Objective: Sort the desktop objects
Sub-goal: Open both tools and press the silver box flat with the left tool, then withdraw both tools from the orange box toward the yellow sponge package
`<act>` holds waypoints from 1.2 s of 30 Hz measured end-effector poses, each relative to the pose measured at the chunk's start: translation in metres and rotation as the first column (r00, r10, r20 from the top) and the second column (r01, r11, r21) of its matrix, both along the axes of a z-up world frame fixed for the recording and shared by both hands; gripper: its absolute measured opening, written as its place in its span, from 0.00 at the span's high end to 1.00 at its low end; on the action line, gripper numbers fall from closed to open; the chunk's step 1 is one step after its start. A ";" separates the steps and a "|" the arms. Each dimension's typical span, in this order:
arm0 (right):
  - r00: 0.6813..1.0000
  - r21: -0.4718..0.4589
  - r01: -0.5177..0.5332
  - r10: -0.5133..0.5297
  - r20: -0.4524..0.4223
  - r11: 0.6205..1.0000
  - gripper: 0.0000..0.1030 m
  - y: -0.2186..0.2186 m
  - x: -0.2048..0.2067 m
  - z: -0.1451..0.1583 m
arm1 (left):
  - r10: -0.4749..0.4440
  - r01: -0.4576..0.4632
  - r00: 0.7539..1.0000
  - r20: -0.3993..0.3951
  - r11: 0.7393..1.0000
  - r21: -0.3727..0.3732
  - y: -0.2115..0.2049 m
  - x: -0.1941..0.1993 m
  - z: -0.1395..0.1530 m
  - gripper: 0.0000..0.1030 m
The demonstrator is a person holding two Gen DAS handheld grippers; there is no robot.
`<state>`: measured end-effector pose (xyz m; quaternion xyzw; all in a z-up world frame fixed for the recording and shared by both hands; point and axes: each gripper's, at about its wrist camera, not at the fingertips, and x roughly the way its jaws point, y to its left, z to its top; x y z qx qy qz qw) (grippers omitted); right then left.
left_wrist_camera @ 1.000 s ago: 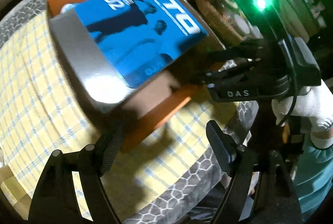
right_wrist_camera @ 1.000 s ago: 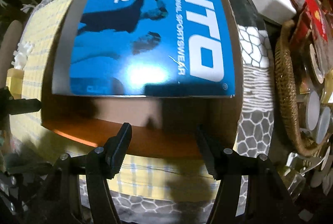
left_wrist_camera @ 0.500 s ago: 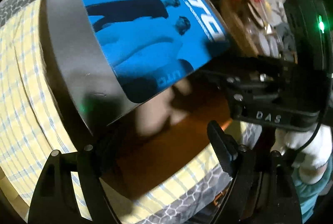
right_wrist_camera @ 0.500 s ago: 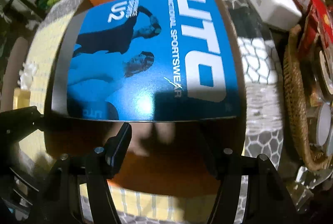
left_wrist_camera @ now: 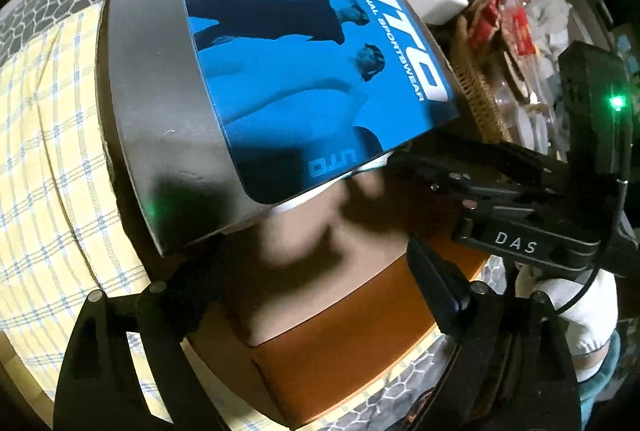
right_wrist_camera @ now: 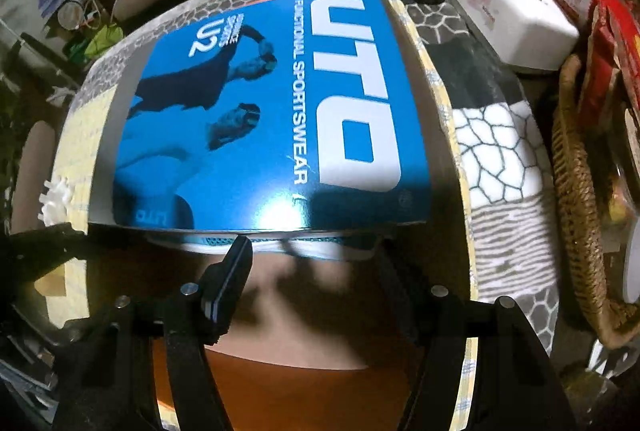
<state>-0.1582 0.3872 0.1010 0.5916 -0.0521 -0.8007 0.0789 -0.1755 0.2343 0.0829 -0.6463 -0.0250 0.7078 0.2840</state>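
Blue sportswear box lies tilted over the far part of an orange tray. We see our left gripper and right gripper spread wide at its near edge, holding nothing.

The blue box lid read "UTO", "FUNCTIONAL SPORTSWEAR", "U2", and a small "UTO" at one corner, while the black gripper body in the left view bore white letters "DAS".
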 end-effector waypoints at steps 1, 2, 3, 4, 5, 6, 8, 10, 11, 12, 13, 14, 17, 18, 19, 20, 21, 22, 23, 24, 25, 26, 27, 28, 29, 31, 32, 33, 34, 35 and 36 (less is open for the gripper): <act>1.000 -0.010 0.004 -0.004 -0.005 1.000 0.35 0.001 0.002 0.002 | -0.002 0.002 1.000 -0.006 1.000 0.005 -0.002 0.004 0.002 0.09; 1.000 -0.020 0.007 -0.007 -0.012 1.000 0.32 0.001 0.005 0.004 | -0.003 0.003 1.000 -0.009 1.000 0.014 -0.004 0.009 0.004 0.07; 1.000 -0.027 0.006 -0.007 -0.021 1.000 0.30 0.002 0.008 0.007 | -0.002 0.003 1.000 -0.013 1.000 0.020 -0.003 0.011 0.007 0.05; 0.999 -0.030 0.004 -0.005 -0.037 1.000 0.25 0.002 0.012 0.011 | -0.002 0.003 1.000 -0.019 1.000 0.027 -0.003 0.015 0.010 0.04; 0.999 -0.031 0.001 -0.003 -0.052 1.000 0.20 0.002 0.016 0.016 | -0.005 0.006 1.000 -0.029 0.999 0.038 -0.007 0.023 0.015 0.03; 0.998 -0.036 -0.001 -0.001 -0.069 0.999 0.19 0.002 0.021 0.022 | -0.005 0.007 0.999 -0.035 0.999 0.041 -0.008 0.028 0.019 0.02; 0.996 -0.050 0.007 -0.011 -0.085 0.999 0.16 0.003 0.030 0.030 | -0.014 0.017 0.999 -0.045 0.998 0.057 -0.013 0.040 0.028 0.00; 0.994 -0.065 0.015 -0.022 -0.105 0.998 0.11 0.002 0.041 0.041 | -0.035 0.039 0.998 -0.054 0.996 0.083 -0.019 0.050 0.035 0.00; 0.993 -0.058 0.015 -0.022 -0.114 0.998 0.09 0.001 0.046 0.045 | -0.034 0.040 0.997 -0.067 0.996 0.079 -0.027 0.059 0.040 0.00; 0.991 -0.038 0.015 -0.019 -0.129 0.999 0.08 -0.002 0.054 0.051 | -0.029 0.035 0.997 -0.078 0.997 0.073 -0.034 0.065 0.043 0.00; 0.990 -0.022 0.014 -0.017 -0.139 1.000 0.06 -0.004 0.058 0.055 | -0.024 0.030 0.996 -0.087 0.997 0.072 -0.042 0.071 0.047 0.00; 0.989 -0.010 0.015 -0.016 -0.146 1.000 0.06 -0.006 0.064 0.059 | -0.017 0.024 0.996 -0.093 0.997 0.074 -0.050 0.075 0.051 0.00; 0.987 -0.017 0.023 -0.025 -0.158 1.000 0.06 -0.013 0.082 0.067 | 0.023 -0.012 0.994 -0.109 0.996 0.094 -0.082 0.094 0.064 0.00; 0.986 -0.022 0.024 -0.027 -0.163 0.999 0.06 -0.016 0.088 0.070 | 0.033 -0.022 0.993 -0.114 0.995 0.096 -0.086 0.097 0.067 0.00; 0.985 -0.026 0.025 -0.029 -0.168 0.999 0.06 -0.019 0.092 0.072 | 0.047 -0.035 0.991 -0.122 0.995 0.096 -0.098 0.103 0.071 0.00; 0.984 -0.035 0.023 -0.029 -0.175 0.999 0.06 -0.024 0.099 0.076 | 0.066 -0.054 0.989 -0.135 0.994 0.091 -0.114 0.111 0.075 0.00; 0.983 -0.043 0.020 -0.027 -0.179 0.999 0.06 -0.029 0.102 0.078 | 0.080 -0.068 0.986 -0.145 0.994 0.087 -0.126 0.116 0.077 0.00; 0.983 -0.054 0.015 -0.025 -0.184 0.998 0.06 -0.036 0.108 0.081 | 0.092 -0.079 0.984 -0.153 0.993 0.086 -0.135 0.120 0.078 0.00; 0.982 -0.058 0.011 -0.021 -0.189 0.998 0.05 -0.044 0.113 0.084 | 0.112 -0.099 0.981 -0.161 0.991 0.086 -0.150 0.125 0.080 0.00; 0.980 -0.057 0.002 -0.013 -0.197 0.998 0.05 -0.054 0.118 0.087 | 0.136 -0.123 0.977 -0.167 0.989 0.084 -0.167 0.130 0.081 0.00; 0.979 -0.057 -0.007 -0.005 -0.204 0.998 0.03 -0.064 0.123 0.089 | 0.152 -0.140 0.973 -0.171 0.987 0.082 -0.179 0.134 0.080 0.00; 0.978 -0.061 -0.014 0.001 -0.209 0.998 0.01 -0.071 0.126 0.091 | 0.177 -0.166 0.968 -0.177 0.983 0.077 -0.196 0.139 0.080 0.00; 0.977 -0.068 -0.025 0.010 -0.214 0.997 0.01 -0.081 0.129 0.093 | 0.198 -0.189 0.963 -0.183 0.980 0.070 -0.209 0.142 0.079 0.00; 0.976 -0.075 -0.039 0.021 -0.219 0.996 0.01 -0.093 0.133 0.094 | 0.225 -0.216 0.956 -0.188 0.974 0.065 -0.225 0.146 0.077 0.00; 0.974 -0.080 -0.053 0.034 -0.223 0.995 0.01 -0.104 0.137 0.095 | 0.256 -0.249 0.948 -0.190 0.967 0.060 -0.242 0.149 0.075 0.00; 0.971 -0.093 -0.086 0.063 -0.230 0.992 0.01 -0.129 0.142 0.096 | 0.312 -0.307 0.931 -0.188 0.950 0.058 -0.273 0.154 0.070 0.00; 0.970 -0.096 -0.099 0.074 -0.231 0.990 0.01 -0.137 0.142 0.095 | 0.349 -0.345 0.918 -0.189 0.937 0.055 -0.293 0.157 0.066 0.00; 0.969 -0.098 -0.113 0.088 -0.231 0.989 0.01 -0.149 0.143 0.095 | 0.372 -0.369 0.908 -0.192 0.928 0.049 -0.308 0.159 0.062 0.00; 0.967 -0.099 -0.133 0.107 -0.232 0.986 0.01 -0.165 0.144 0.093 | 0.386 -0.386 0.901 -0.196 0.922 0.041 -0.320 0.161 0.058 0.00; 0.965 -0.102 -0.146 0.118 -0.234 0.984 0.01 -0.176 0.145 0.091 | 0.404 -0.408 0.891 -0.207 0.913 0.025 -0.337 0.163 0.054 0.00; 0.963 -0.105 -0.157 0.128 -0.236 0.982 0.01 -0.185 0.147 0.089 | 0.416 -0.423 0.883 -0.219 0.906 0.012 -0.349 0.166 0.050 0.00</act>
